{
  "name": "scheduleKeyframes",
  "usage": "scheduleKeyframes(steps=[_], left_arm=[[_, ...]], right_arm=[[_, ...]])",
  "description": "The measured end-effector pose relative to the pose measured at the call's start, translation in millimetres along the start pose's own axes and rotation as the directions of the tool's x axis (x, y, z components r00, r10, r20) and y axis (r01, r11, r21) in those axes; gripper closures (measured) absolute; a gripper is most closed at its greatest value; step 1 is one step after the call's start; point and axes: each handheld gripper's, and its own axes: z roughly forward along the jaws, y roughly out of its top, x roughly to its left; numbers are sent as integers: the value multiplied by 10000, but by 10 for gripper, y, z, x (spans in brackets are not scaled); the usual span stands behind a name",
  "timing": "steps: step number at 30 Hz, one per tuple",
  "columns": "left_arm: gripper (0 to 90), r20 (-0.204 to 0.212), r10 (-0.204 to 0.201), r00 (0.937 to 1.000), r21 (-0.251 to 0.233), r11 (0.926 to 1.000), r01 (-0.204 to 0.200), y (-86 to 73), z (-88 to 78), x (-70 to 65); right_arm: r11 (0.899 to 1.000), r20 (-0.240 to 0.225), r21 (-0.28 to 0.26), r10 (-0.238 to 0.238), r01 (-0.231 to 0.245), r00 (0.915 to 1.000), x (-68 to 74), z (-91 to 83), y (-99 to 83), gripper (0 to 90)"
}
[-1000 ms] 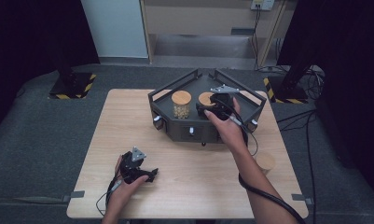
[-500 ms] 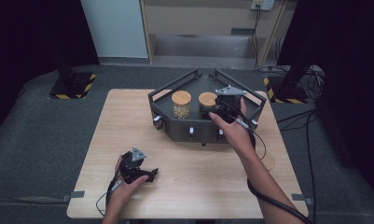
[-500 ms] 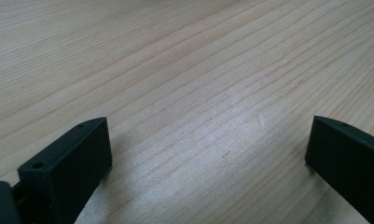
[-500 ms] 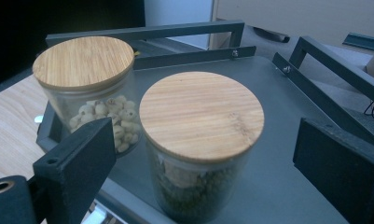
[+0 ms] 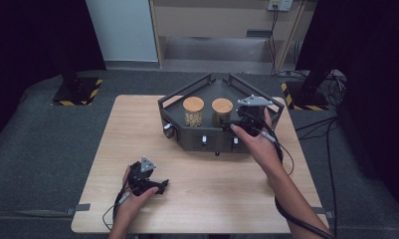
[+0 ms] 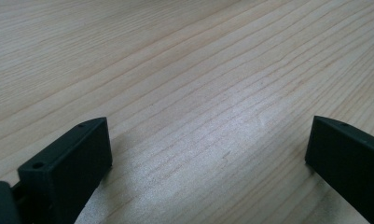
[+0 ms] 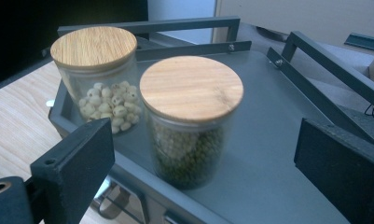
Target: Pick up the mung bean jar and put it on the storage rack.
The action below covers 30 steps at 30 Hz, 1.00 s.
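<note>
Two glass jars with bamboo lids stand on a dark grey tray [image 5: 260, 102]: one of pale seeds [image 5: 193, 112] [image 7: 105, 105], one of green beans [image 5: 222, 110] [image 7: 189, 140]. My right gripper [image 5: 233, 123] [image 7: 208, 154] hovers at the tray's front right, pointing at the green bean jar. Its jaws have just been opening; the jar stands ahead of them, and neither pad touches it. My left gripper [image 5: 161, 186] [image 6: 208, 144] rests open on the bare wooden table [image 6: 184, 56] near the front left, nothing between its jaws.
The tray has raised rails [image 7: 315, 60] along its back and sides and small knobs [image 5: 204, 140] on its front face. Cables [image 5: 286, 149] trail from the right gripper over the table's right side. Dark floor surrounds the table [image 5: 137, 124].
The right gripper has drawn back to the right, away from the green bean jar, with its jaws spread wider. The jar stays on the tray. The left gripper has not moved.
</note>
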Motion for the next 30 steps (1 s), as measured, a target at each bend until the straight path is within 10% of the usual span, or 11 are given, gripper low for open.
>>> scheduleKeyframes(steps=[30], left_arm=[[0,4,-2,10000,14,10000,2,3,1,0]], right_arm=[[9990,317,158,420,-426,9986,-219,-495,-371,24]])
